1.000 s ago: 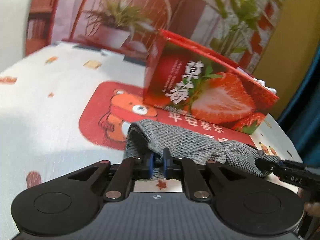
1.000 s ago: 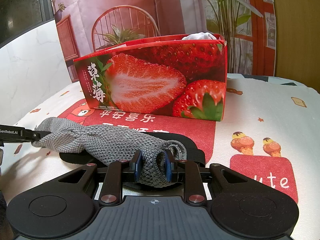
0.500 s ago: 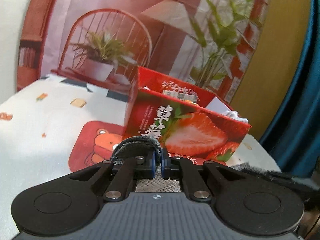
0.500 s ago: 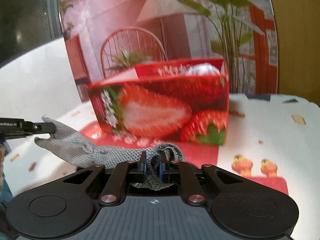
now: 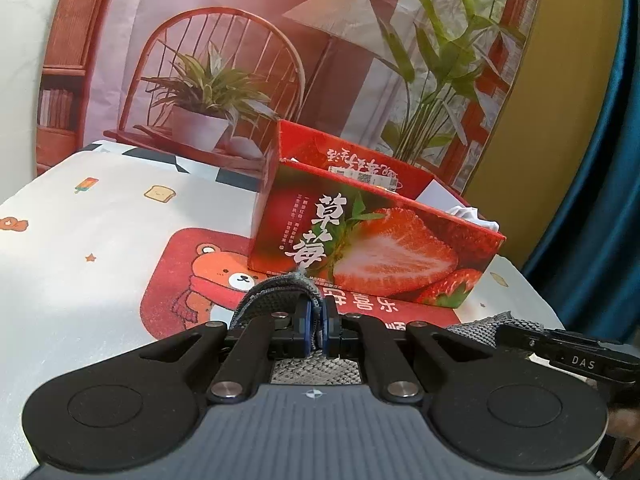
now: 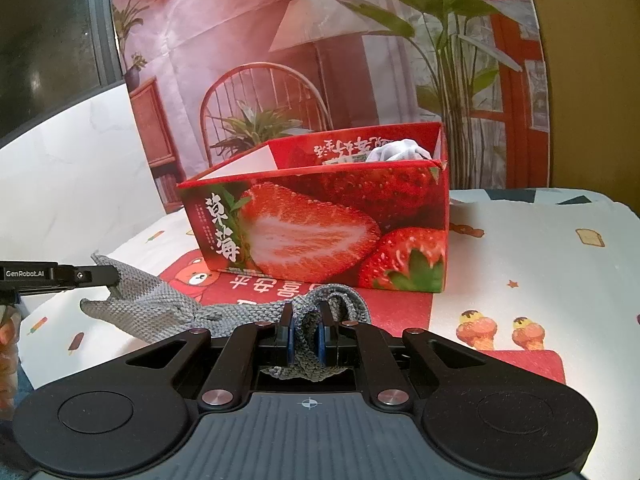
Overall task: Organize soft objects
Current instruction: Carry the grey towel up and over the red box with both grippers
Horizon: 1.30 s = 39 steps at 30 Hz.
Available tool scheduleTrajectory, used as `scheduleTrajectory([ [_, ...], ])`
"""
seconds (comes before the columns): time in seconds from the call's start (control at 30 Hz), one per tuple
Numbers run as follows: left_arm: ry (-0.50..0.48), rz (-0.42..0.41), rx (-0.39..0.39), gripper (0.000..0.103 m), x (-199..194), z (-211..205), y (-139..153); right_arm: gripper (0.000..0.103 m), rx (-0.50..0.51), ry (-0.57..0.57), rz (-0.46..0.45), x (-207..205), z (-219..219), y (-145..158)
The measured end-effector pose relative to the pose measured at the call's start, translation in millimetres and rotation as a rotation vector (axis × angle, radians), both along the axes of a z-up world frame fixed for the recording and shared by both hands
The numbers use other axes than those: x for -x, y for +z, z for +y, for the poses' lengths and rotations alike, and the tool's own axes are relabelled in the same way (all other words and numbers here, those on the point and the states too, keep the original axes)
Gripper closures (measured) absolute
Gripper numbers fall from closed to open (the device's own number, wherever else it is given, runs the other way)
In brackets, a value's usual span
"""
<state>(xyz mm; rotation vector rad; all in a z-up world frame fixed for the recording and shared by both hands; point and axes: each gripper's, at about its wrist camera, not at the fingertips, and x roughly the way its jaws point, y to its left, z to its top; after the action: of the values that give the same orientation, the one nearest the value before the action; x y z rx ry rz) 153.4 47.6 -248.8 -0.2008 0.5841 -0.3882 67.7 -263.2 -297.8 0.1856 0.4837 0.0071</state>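
printed backdrop (image 5: 248, 40), yellow wall (image 5: 560, 100), teal curtain (image 5: 600, 220), dark window (image 6: 44, 40).

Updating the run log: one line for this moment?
left gripper: shut on grey knit cloth | right gripper: shut on same cloth | strawberry box: ahead, open

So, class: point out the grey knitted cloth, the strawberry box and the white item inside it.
grey knitted cloth (image 6: 160, 312): right wrist view, hanging middle span.
strawberry box (image 6: 312, 236): right wrist view, front wall.
white item (image 6: 396, 152): right wrist view, crumpled top.

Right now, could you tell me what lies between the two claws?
The grey knitted cloth spans between the left claw and the right claw, seen in the right wrist view.
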Motion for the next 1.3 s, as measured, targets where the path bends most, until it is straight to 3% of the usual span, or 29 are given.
scheduleTrajectory([
  [0.2,0.01,-0.033,0.002,0.097,-10.6,1.1,20.6,0.094,0.008,0.012,-0.007,-3.8,0.7,12.7],
  [0.4,-0.033,-0.11,-0.028,0.097,-25.2,-9.8,56.5,0.094,0.033,0.024,-0.051,-17.9,-3.4,51.1],
  [0.57,-0.08,-0.139,-0.076,0.097,-53.2,-26.5,80.7,0.094,0.089,0.047,-0.059,-47.5,-8.0,88.6],
  [0.83,-0.06,-0.21,-0.107,0.097,-104.1,-54.6,104.2,0.094,0.133,0.021,-0.094,-98.5,-33.3,131.7],
  [1.07,-0.016,-0.189,-0.099,0.097,-161.1,-79.9,101.2,0.094,0.176,-0.098,-0.107,-143.3,-62.7,128.0],
  [1.3,-0.049,-0.097,-0.193,0.097,-203.1,-108.7,69.8,0.094,0.228,-0.098,-0.009,-187.3,-69.0,94.0],
])
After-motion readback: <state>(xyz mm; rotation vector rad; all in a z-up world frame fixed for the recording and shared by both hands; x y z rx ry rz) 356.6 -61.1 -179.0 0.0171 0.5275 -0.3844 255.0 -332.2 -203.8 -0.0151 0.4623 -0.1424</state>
